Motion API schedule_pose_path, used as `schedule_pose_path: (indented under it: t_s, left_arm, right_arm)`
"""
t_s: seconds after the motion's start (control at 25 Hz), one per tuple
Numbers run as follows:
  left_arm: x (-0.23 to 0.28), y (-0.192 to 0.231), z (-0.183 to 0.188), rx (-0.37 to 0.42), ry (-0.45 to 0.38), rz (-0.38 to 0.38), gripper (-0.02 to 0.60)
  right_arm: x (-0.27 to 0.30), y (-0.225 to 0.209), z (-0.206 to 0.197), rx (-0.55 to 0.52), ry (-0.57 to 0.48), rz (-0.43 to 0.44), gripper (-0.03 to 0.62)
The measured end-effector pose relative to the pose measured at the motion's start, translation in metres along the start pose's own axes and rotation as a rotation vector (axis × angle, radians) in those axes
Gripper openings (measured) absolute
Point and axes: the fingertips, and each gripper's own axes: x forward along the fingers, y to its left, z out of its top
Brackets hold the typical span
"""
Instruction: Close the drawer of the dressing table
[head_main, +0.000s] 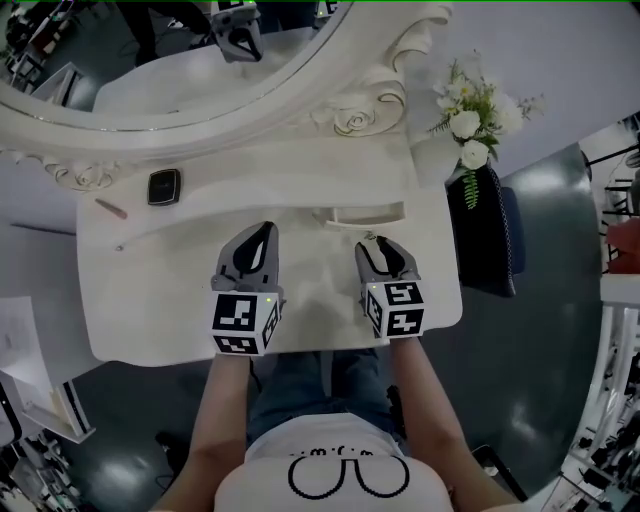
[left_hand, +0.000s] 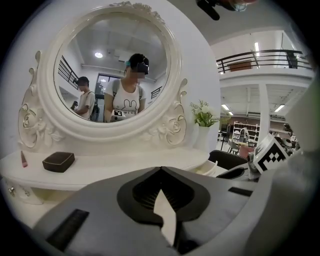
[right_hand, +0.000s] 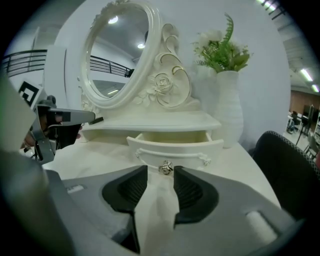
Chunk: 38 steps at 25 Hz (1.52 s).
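Observation:
The white dressing table (head_main: 150, 310) has a small drawer (head_main: 362, 214) pulled out under its raised shelf, right of centre. In the right gripper view the drawer front (right_hand: 175, 147) with its silver knob (right_hand: 166, 168) stands straight ahead. My right gripper (right_hand: 161, 174) is open, with the knob right at its tips in the gap between them and the pads not touching it. From the head view the right gripper (head_main: 372, 242) hovers just in front of the drawer. My left gripper (head_main: 265, 230) is shut and empty over the tabletop, left of the drawer; its tips (left_hand: 160, 170) meet.
A large oval mirror (head_main: 180, 60) stands at the back. A black box (head_main: 164, 186) and a pink stick (head_main: 111, 208) lie on the shelf at the left. A white vase of flowers (head_main: 468, 125) stands at the right rear, with a dark chair (head_main: 495, 230) beside the table.

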Motion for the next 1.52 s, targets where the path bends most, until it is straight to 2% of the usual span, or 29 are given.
schedule_pose_path:
  t_s: [0.16, 0.24, 1.0, 1.52]
  left_arm:
    - [0.002, 0.003, -0.005, -0.006, 0.011, -0.005, -0.002]
    - [0.001, 0.005, -0.006, -0.008, 0.015, -0.006, -0.002]
    - [-0.001, 0.02, 0.012, -0.02, -0.014, 0.028, -0.002]
    - [0.003, 0.023, 0.014, -0.022, -0.01, 0.042, -0.002]
  right_arm:
    - [0.008, -0.005, -0.004, 0.007, 0.01, -0.042, 0.152]
    - [0.009, -0.008, -0.005, 0.017, 0.011, -0.064, 0.103]
    - [0.014, -0.015, 0.0, 0.0, 0.079, -0.075, 0.1]
    - [0.03, -0.021, 0.013, -0.001, 0.084, -0.064, 0.1]
